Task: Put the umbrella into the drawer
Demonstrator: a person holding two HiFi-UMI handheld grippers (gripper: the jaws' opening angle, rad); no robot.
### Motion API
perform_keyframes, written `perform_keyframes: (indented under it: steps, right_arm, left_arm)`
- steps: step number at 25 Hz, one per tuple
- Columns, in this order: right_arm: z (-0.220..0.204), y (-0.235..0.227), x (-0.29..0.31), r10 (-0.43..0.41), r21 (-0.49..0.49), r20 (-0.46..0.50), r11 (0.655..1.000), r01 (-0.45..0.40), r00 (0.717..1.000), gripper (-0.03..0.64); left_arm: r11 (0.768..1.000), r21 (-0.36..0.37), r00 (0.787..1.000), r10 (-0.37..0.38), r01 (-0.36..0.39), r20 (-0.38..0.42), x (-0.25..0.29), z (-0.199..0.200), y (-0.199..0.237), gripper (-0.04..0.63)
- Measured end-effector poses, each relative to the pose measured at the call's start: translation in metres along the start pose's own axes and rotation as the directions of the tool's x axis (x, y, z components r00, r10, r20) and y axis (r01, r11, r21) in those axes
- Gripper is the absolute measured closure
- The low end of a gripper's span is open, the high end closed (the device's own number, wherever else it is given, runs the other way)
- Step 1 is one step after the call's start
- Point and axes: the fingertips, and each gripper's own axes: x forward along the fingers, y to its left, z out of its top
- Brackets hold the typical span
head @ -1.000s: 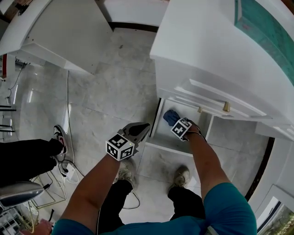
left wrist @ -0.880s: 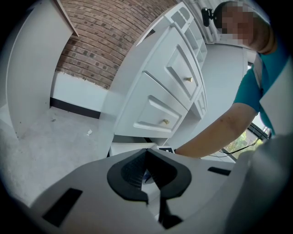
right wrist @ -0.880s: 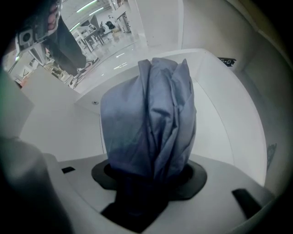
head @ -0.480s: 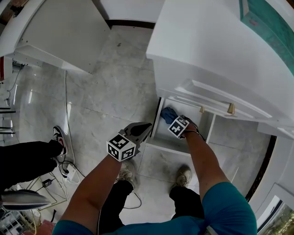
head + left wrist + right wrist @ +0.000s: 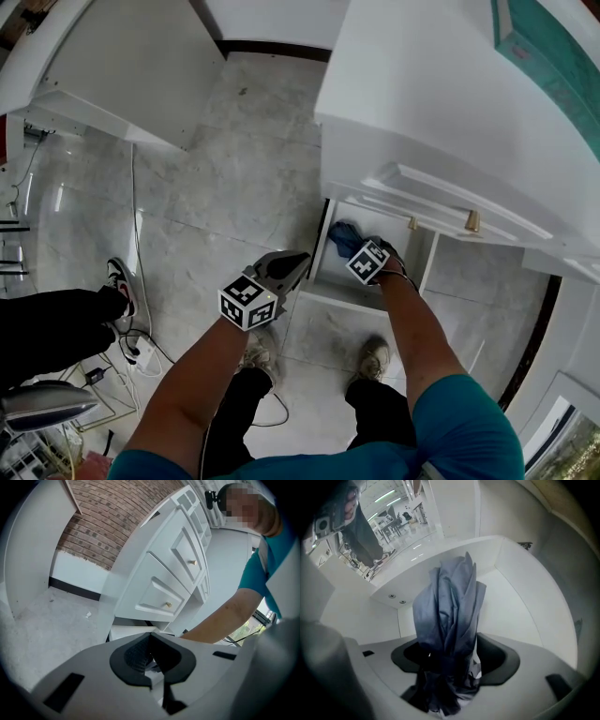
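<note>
The blue folded umbrella is inside the open bottom drawer of the white cabinet. My right gripper points straight down into that drawer. Its jaws are opening, with the umbrella's bunched fabric between the pads and hiding part of them. My left gripper hovers just left of the drawer's front corner, shut and holding nothing.
Above the open drawer sits a closed drawer front with brass knobs. My own feet stand on the marble floor before the drawer. Another person's leg and shoe and loose cables are at the left. A white counter is at the far left.
The right gripper has stayed over the drawer with the umbrella, shifting only slightly. The left gripper has kept its place.
</note>
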Motion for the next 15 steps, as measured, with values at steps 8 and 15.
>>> perform_keyframes:
  steps: [8,15]
  right_arm:
    - [0.001,0.009,-0.054,-0.014,0.015,0.027,1.0,0.014,1.0,0.337]
    - [0.004,0.029,-0.126,-0.008,0.042,0.06,0.999,0.006,0.998,0.337]
  left_arm:
    - [1.0,0.009,1.0,-0.008,0.008,0.016,-0.013,0.019,-0.028,0.581]
    - [1.0,0.007,0.999,0.016,-0.016,0.027,-0.045,0.052,-0.061,0.581]
